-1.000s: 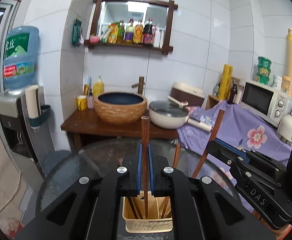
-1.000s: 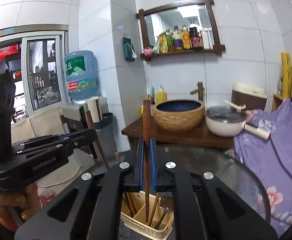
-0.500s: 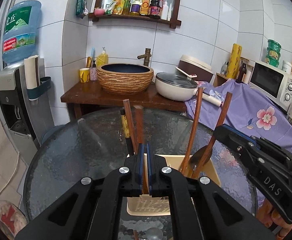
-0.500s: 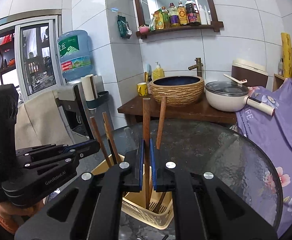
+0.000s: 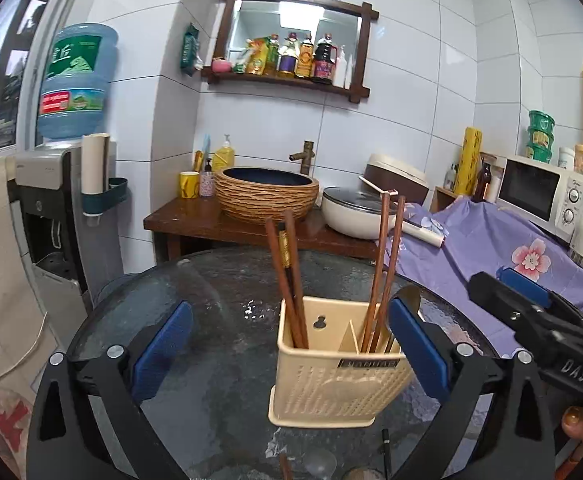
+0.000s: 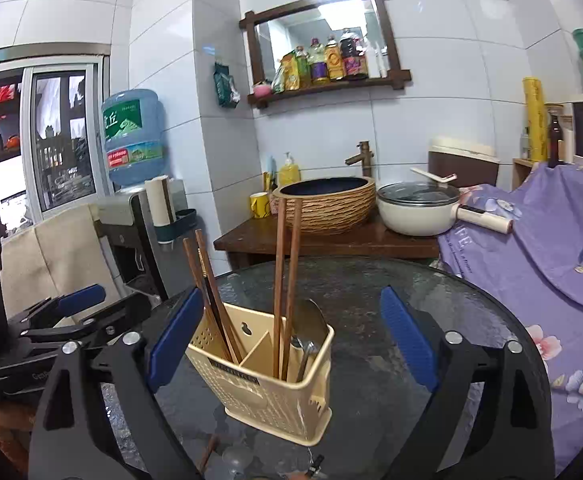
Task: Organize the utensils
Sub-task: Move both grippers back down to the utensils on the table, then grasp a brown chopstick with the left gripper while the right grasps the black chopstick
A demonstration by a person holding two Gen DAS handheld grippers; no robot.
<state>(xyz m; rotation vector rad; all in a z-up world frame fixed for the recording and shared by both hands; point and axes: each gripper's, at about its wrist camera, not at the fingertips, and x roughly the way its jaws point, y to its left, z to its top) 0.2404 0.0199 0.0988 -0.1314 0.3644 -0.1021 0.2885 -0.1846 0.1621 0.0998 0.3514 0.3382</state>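
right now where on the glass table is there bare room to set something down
Bare glass lies left of the utensil holder, out to the glass table's left rim, and behind it toward the wooden washstand. In the right wrist view, glass is also free right of the holder toward the purple cloth. The near edge is crowded: loose utensils lie there.

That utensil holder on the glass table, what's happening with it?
A person holds a gripper in each hand over the cream utensil holder on the glass table. The left gripper and right gripper are both opening, with nothing gripped. Wooden chopsticks stand in one compartment; more chopsticks and a metal spoon stand in the other.
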